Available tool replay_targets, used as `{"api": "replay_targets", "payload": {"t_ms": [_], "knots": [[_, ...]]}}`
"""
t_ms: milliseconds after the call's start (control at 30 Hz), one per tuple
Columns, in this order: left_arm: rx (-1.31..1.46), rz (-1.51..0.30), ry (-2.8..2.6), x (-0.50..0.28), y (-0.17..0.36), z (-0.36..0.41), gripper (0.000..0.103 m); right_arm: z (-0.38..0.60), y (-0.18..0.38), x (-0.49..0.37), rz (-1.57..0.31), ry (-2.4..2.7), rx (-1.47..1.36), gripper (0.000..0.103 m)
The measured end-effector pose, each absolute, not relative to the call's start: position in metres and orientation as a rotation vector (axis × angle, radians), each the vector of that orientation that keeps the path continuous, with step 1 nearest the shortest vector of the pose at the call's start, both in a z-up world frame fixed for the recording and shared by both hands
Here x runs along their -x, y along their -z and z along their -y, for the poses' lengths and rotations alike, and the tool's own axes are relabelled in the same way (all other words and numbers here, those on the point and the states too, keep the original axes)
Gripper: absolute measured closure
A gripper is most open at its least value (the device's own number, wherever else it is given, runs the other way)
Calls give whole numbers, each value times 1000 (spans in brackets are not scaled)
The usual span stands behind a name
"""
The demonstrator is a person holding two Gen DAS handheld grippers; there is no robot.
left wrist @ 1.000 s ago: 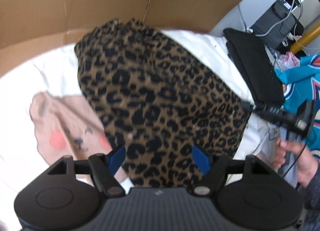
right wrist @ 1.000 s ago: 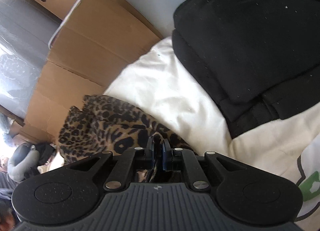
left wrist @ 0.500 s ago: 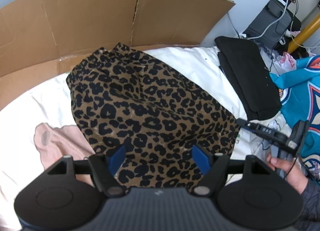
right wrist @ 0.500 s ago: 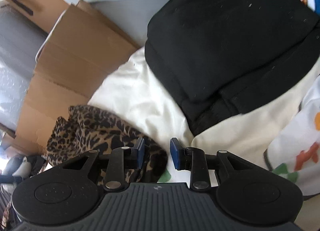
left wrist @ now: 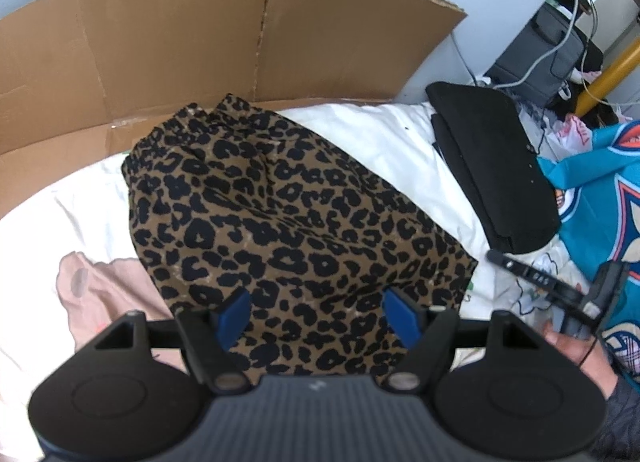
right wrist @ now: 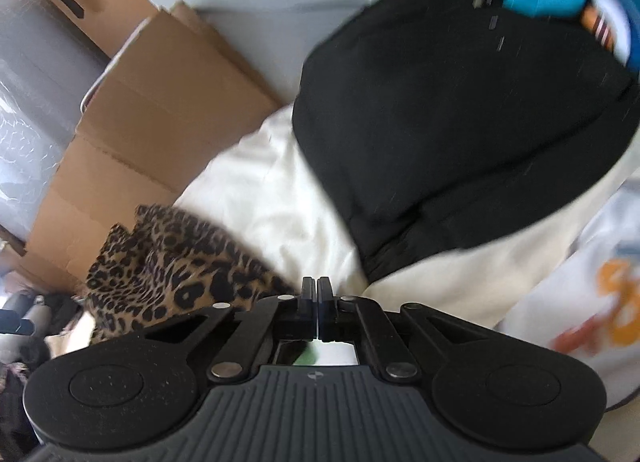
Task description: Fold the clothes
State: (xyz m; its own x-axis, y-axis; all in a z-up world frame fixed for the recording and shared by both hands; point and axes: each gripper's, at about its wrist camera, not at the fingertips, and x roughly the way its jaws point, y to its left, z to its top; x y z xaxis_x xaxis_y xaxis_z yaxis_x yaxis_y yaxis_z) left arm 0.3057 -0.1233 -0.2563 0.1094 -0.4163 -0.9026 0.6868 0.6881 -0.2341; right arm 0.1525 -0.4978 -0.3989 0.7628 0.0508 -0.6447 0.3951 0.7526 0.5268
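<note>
the leopard-print garment (left wrist: 292,230) lies spread on a white sheet (left wrist: 372,134), one gathered edge near the cardboard wall (left wrist: 160,46) at the back and the opposite end running under the left gripper (left wrist: 320,312). its surface is mostly flat with a few soft ridges. the left gripper hangs over the near part of the garment with its blue-padded fingers (left wrist: 234,312) set wide apart; nothing is between them, and whether they touch the cloth cannot be told. the right gripper (right wrist: 317,298) has its two fingers pressed together with no cloth visible between them; in the right wrist view the leopard-print garment (right wrist: 168,262) sits to its left and the tips stand over the white sheet (right wrist: 280,202). the right wrist view is blurred. beside the garment, on its left in the left wrist view, a pale pink garment (left wrist: 100,294) lies on the sheet, partly under the print cloth. to the right a folded black garment (left wrist: 492,166) rests on the sheet, apart from the print cloth, and beyond it lies a teal printed fabric (left wrist: 600,202). a hand (left wrist: 576,354) grips the right tool's handle at the lower right edge.
</note>
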Motion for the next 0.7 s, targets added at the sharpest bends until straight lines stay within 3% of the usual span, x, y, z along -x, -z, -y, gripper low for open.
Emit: {"api": "replay_targets", "payload": {"t_ms": [233, 500, 700], "knots": [[-272, -1213, 824, -308, 262, 130, 27, 499, 391, -155, -649, 123, -746, 100], [-261, -1205, 802, -325, 263, 132, 27, 479, 402, -178, -717, 54, -711, 68], [-230, -1211, 773, -342, 272, 134, 27, 476, 410, -184, -751, 42, -718, 67]]}}
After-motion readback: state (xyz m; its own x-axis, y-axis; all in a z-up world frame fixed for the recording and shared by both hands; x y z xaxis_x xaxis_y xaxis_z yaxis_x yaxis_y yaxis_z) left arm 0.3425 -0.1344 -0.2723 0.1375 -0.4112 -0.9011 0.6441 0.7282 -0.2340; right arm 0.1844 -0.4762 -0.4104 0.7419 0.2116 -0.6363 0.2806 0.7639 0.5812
